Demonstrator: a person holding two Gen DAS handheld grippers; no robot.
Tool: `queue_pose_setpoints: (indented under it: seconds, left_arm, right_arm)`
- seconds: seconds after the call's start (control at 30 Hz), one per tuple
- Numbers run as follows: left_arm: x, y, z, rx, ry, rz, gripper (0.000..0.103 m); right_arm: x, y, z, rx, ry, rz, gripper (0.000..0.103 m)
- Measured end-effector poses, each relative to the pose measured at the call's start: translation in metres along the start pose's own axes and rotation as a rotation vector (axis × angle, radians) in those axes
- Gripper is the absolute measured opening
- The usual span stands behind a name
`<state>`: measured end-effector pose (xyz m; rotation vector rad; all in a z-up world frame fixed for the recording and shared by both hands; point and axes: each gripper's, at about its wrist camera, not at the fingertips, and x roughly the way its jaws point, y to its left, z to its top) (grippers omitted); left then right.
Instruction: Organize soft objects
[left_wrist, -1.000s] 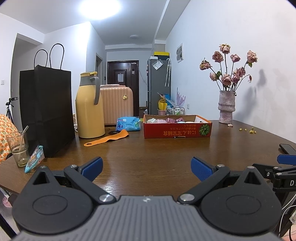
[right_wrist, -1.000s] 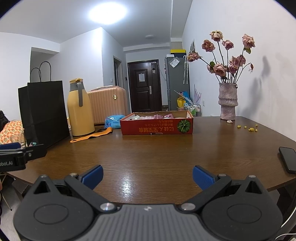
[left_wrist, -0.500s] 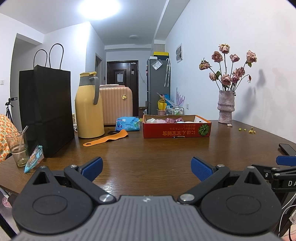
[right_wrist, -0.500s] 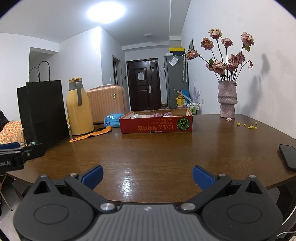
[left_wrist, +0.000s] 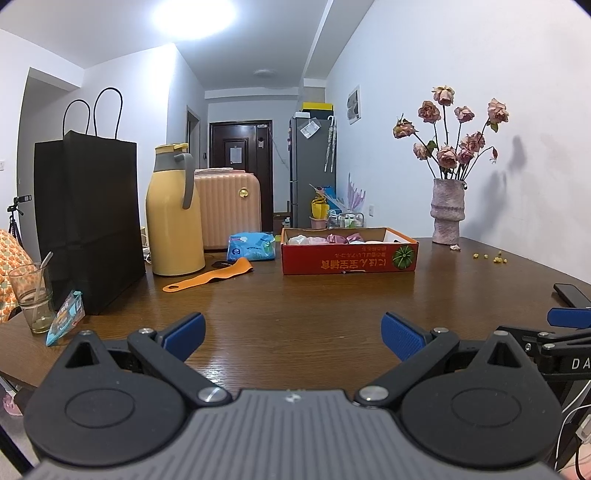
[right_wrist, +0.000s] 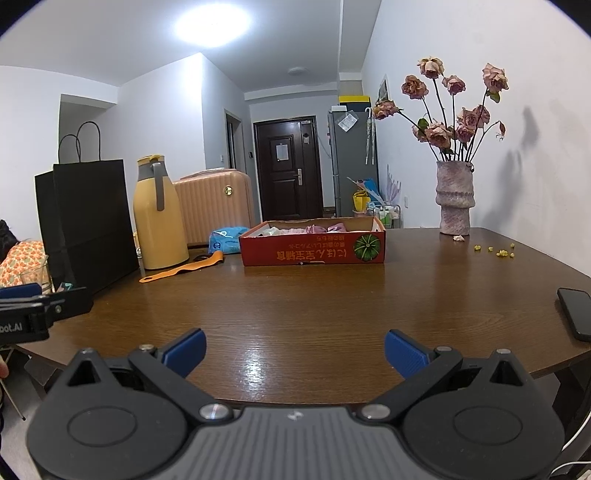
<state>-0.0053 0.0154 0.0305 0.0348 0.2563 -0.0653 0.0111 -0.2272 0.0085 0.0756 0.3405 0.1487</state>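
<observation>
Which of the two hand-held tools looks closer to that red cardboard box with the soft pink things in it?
Neither clearly. The left tool and right tool are both open and empty at the near table edge, facing the red cardboard box. Perhaps right: the box looks slightly nearer in its view.

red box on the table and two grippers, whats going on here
Nothing is being handled at this moment. A person holds the left gripper and the right gripper low over the near edge of the wooden table, both open and empty. The red cardboard box, with pink and white soft items inside, sits across the table, well beyond both grippers. A yellow thermos and a black paper bag stand to its left.
</observation>
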Motion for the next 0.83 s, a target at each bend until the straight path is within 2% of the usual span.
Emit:
queue_pose_setpoints:
  seconds: [0.67, 0.83]
  left_arm:
    - [0.0004, 0.0010, -0.0001, -0.002, -0.009, -0.003, 0.103]
    - [-0.0046, -0.0005, -0.0015, 0.015, -0.043, -0.002, 0.103]
  right_arm:
    - [0.0017, 0.0002, -0.0016, 0.005, 0.002, 0.001, 0.103]
    - [0.0010, 0.0003, -0.0015, 0.001, -0.001, 0.001, 0.103]
